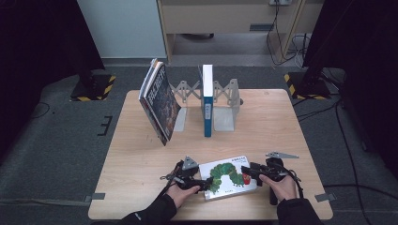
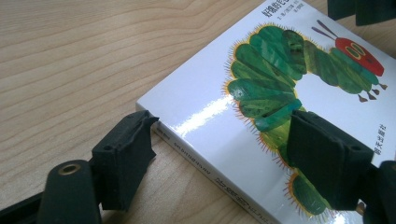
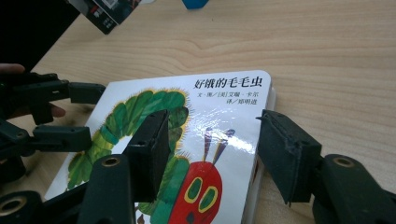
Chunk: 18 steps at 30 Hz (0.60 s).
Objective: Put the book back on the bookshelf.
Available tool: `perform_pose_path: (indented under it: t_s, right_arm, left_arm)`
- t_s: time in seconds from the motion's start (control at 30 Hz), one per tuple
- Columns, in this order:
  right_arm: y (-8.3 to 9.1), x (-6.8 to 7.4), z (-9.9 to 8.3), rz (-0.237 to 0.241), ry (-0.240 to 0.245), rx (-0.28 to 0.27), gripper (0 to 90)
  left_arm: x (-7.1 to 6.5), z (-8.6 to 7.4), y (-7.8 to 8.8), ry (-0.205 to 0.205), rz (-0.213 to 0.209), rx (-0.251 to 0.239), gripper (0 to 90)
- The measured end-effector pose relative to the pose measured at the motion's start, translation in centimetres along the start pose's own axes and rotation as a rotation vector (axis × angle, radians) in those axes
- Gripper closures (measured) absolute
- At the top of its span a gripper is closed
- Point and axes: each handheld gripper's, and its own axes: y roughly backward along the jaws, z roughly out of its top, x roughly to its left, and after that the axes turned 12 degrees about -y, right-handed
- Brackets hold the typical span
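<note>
Caterpillar book flat, grippers straddling edges (open)

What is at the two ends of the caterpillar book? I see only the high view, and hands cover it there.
Observer: The left gripper is open, one jaw over the caterpillar book cover, the other beside its spine edge.
Operator: And the right one?
Observer: The right gripper is also open, astride the end with the red head.
Operator: Is the book lifted?
Observer: It appears flat on the table; I see no gap under it.
</note>
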Motion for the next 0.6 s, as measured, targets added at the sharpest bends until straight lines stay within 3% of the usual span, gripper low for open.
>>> perform_pose_path:
  t_s: [0.1,0.2,0.6]
  right_arm:
    - [0.33,0.08,0.28,0.021,-0.010,-0.023,45.3]
    - [0.60,0.14,0.45,0.061,-0.052,-0.058,46.4]
    - [0.58,0.38,0.52,0.078,-0.050,-0.086,44.2]
  left_arm:
    - [0.08,0.01,-0.01,0.009,-0.011,-0.003,19.3]
    - [0.15,0.01,0.01,0.020,-0.017,-0.007,18.5]
    - [0.24,-0.13,0.14,0.020,-0.027,-0.013,17.7]
